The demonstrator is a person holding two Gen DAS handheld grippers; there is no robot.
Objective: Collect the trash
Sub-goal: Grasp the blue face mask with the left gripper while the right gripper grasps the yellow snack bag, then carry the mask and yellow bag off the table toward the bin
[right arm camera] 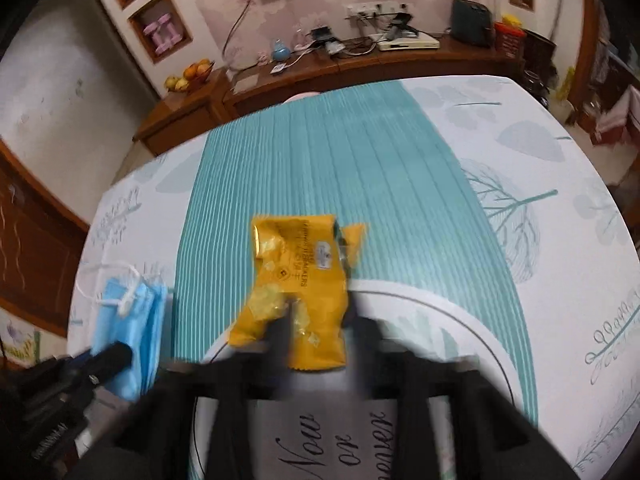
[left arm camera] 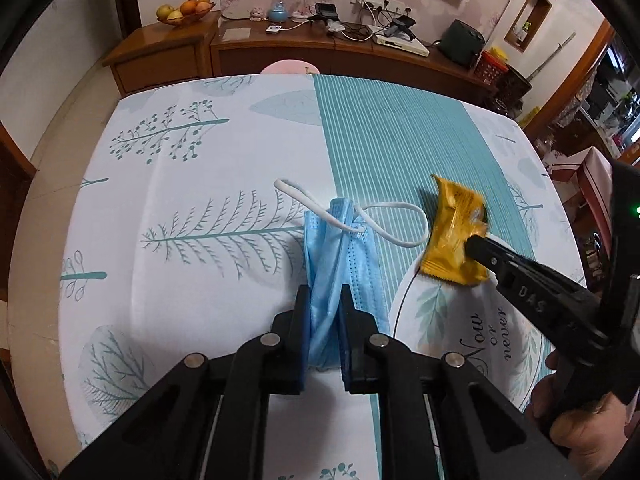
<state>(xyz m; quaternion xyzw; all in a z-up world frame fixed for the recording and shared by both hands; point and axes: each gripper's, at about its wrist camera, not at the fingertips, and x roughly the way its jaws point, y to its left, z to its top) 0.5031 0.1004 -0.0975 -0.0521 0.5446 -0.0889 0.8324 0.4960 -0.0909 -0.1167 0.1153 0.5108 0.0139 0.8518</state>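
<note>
My left gripper (left arm camera: 325, 300) is shut on a crumpled blue face mask (left arm camera: 340, 256) with white ear loops, held just over the tablecloth. The mask also shows at the left of the right wrist view (right arm camera: 132, 320), with the left gripper (right arm camera: 116, 356) on it. My right gripper (right arm camera: 316, 320) is shut on a yellow snack wrapper (right arm camera: 300, 280); the view is blurred. In the left wrist view the wrapper (left arm camera: 452, 232) hangs from the right gripper (left arm camera: 476, 244), to the right of the mask.
The table carries a white and teal tree-print cloth (left arm camera: 200, 200). A wooden sideboard (left arm camera: 320, 48) with a fruit bowl (left arm camera: 186, 10), cables and small devices stands beyond the far edge. A pink stool top (left arm camera: 290, 68) peeks over that edge.
</note>
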